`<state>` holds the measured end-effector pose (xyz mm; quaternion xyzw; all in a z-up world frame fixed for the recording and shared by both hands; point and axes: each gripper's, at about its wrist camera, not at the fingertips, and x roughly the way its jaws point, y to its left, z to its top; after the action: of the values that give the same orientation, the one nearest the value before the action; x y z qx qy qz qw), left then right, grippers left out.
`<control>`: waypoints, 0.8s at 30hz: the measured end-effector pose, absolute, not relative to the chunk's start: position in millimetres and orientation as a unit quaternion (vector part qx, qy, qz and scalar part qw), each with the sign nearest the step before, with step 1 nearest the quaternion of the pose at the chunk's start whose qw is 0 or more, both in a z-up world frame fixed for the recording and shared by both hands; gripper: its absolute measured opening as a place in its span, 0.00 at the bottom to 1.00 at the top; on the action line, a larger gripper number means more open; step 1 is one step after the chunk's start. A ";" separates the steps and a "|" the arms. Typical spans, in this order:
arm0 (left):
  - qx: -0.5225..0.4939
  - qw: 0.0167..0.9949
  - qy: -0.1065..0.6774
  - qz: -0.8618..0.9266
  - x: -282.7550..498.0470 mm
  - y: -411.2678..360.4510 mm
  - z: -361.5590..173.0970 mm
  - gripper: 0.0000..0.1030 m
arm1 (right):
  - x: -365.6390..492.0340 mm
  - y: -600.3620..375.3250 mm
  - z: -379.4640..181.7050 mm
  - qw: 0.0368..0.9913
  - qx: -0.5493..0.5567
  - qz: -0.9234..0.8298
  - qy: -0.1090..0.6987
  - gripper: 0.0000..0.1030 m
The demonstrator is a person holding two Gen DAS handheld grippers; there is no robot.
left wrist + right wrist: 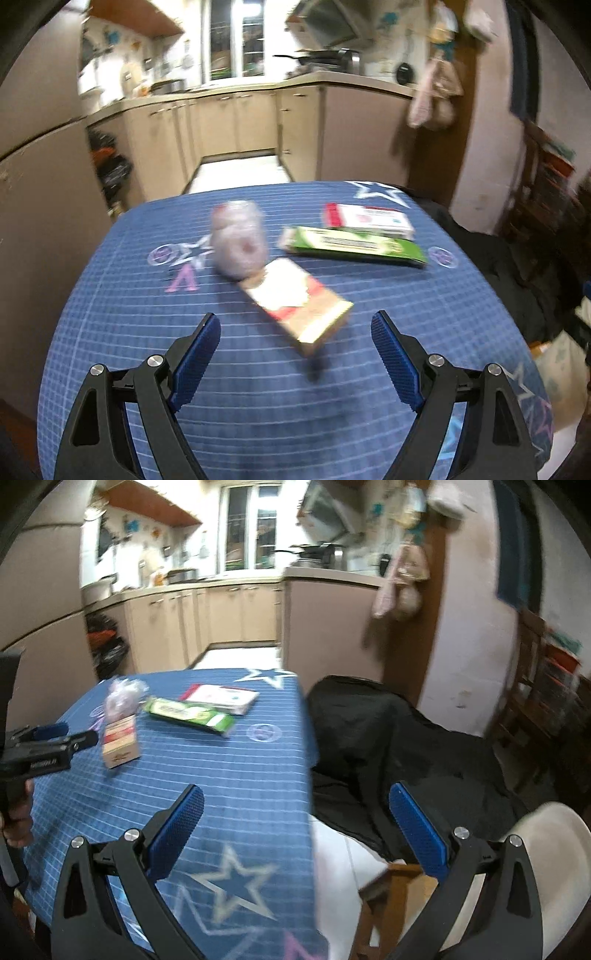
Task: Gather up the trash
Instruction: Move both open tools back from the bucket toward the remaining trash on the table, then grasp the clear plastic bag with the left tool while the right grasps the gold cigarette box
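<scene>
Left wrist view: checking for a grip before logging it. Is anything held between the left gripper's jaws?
No, the left gripper has its jaws wide apart above the blue grid tablecloth, nothing pressed between them.

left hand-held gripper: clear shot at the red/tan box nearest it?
Probably yes. The left hand-held gripper is open and empty, with the red and tan box just ahead of its fingertips. Only bare blue tablecloth lies between; the crumpled plastic bag sits behind.

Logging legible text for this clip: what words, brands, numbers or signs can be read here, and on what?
None reads for certain.
Green box: print blurred.
White and red box: print blurred.
Red and tan box: no text legible.
Left gripper side marking: too smeared to read.
Tablecloth: pink letter-like mark, possibly "V"; stars and round emblems only.
</scene>
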<state>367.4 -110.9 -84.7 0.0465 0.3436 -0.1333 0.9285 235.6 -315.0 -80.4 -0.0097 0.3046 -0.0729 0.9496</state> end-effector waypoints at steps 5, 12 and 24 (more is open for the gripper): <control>0.042 0.932 0.345 -0.105 384.6 -81.8 -84.2 0.82 | 266.7 -277.7 -87.5 0.948 -0.029 -0.023 0.317 0.94; 0.061 0.934 0.337 -0.103 423.2 -65.0 -74.2 0.82 | 307.0 -225.6 -99.8 0.936 -0.040 0.059 0.344 0.94; 0.068 0.880 0.408 -0.233 540.3 -86.6 -77.5 0.84 | 361.6 -191.5 -104.5 0.926 -0.030 0.106 0.362 0.94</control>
<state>540.3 -86.6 -77.5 0.0682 0.4078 -0.2332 0.8801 361.6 -191.5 -104.5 -0.0305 0.3615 0.1058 0.9258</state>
